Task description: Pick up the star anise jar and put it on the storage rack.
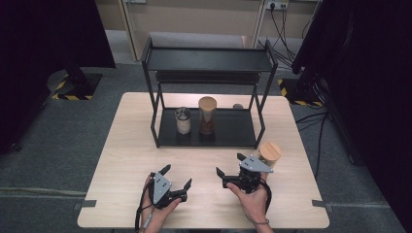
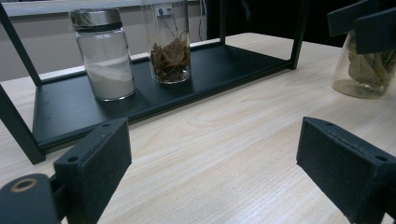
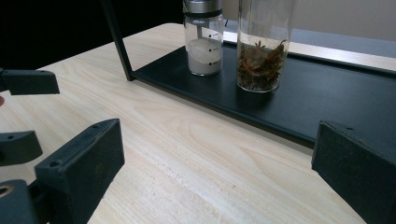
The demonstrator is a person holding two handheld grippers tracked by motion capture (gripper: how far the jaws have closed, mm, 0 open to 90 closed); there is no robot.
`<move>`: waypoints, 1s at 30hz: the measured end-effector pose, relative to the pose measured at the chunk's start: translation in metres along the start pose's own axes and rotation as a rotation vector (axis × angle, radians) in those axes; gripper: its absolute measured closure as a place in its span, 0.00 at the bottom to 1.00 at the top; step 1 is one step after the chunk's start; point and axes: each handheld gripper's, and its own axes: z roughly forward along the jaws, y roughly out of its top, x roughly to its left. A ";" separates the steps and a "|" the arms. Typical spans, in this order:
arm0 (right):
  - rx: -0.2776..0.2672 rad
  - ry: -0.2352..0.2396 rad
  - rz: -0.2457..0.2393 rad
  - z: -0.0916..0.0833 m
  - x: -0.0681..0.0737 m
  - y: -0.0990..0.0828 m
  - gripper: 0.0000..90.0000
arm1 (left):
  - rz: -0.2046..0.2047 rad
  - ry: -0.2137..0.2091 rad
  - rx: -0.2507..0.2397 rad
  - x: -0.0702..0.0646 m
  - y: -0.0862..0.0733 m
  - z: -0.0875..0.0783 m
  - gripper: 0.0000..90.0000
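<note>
My left gripper point(image 1: 176, 180): jaws spread, empty, low over the table point(image 1: 126, 145).
My right gripper point(image 1: 228, 166): jaws spread, holding nothing.
Leaf jar point(image 1: 269, 154): cork-lidded, just beyond my right gripper, on bare wood, ungrasped.
Rack shelf point(image 1: 240, 133): farther ahead; powder jar point(image 1: 183, 120) and star-anise jar point(image 1: 207, 115) already stand there.
Progress: apparently one jar left to shelve.

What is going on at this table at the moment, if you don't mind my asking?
A person holds a gripper in each hand over the wooden table. The left gripper and the right gripper are both open and hold nothing. On the black rack stand a metal-lidded jar of white powder and a wooden-lidded jar of star anise. A third jar with a wooden lid stands on the table, just beyond the right gripper.
</note>
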 end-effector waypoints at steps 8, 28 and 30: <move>0.005 0.009 -0.007 -0.010 0.001 -0.003 0.03 | -0.003 0.001 -0.001 0.000 0.000 0.000 0.11; 0.006 -0.005 -0.020 -0.043 0.004 -0.016 0.04 | -0.004 0.004 -0.002 0.000 0.000 0.000 0.11; 0.009 -0.009 -0.022 -0.046 0.003 -0.018 0.04 | -0.004 0.005 -0.002 0.000 0.000 0.000 0.11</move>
